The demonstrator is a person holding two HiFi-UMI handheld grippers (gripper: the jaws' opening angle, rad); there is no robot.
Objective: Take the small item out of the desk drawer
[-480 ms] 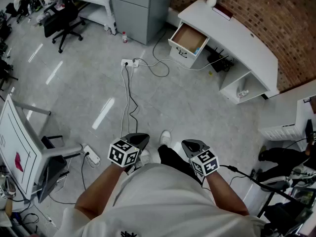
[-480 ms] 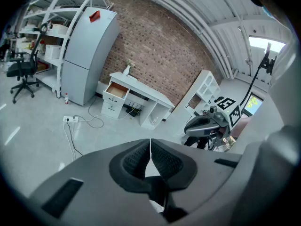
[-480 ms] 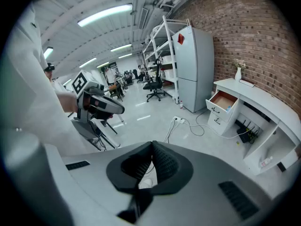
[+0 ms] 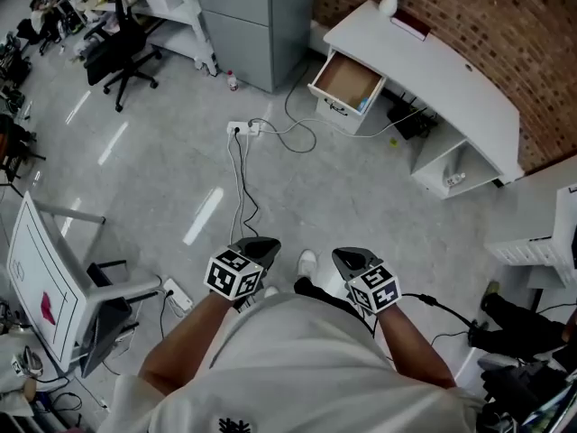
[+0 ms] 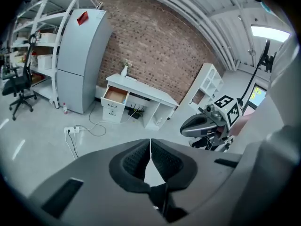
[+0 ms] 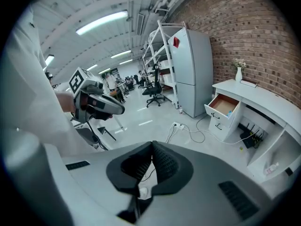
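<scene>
At the far left of the head view a black wheeled office chair (image 4: 117,48) stands on the pale grey floor. Further in, a white power strip (image 4: 242,128) lies with white cables trailing from it. Low in the frame the left gripper (image 4: 257,247) is held close to the person's body, its jaws pressed together on nothing. A tall grey metal cabinet (image 4: 257,12) stands far beyond it by the brick wall. Near it on the right, the right gripper (image 4: 352,260) is likewise clenched and empty. Right of the cabinet, the white desk drawer with a brown bottom (image 4: 343,78) stands pulled out of the curved white desk (image 4: 433,61), well apart from both grippers. In the drawer's right front corner lies the small bluish item (image 4: 365,99), too small here to tell its shape. The rest of the drawer looks bare. Being so small, it is probably light and easy to knock aside. Opened jaws coming from above and closing across its narrower sides seem the best hold, clear of the drawer wall it lies against. Further right, an open shelf compartment (image 4: 448,156) under the desk holds a small white object (image 4: 455,179).
</scene>
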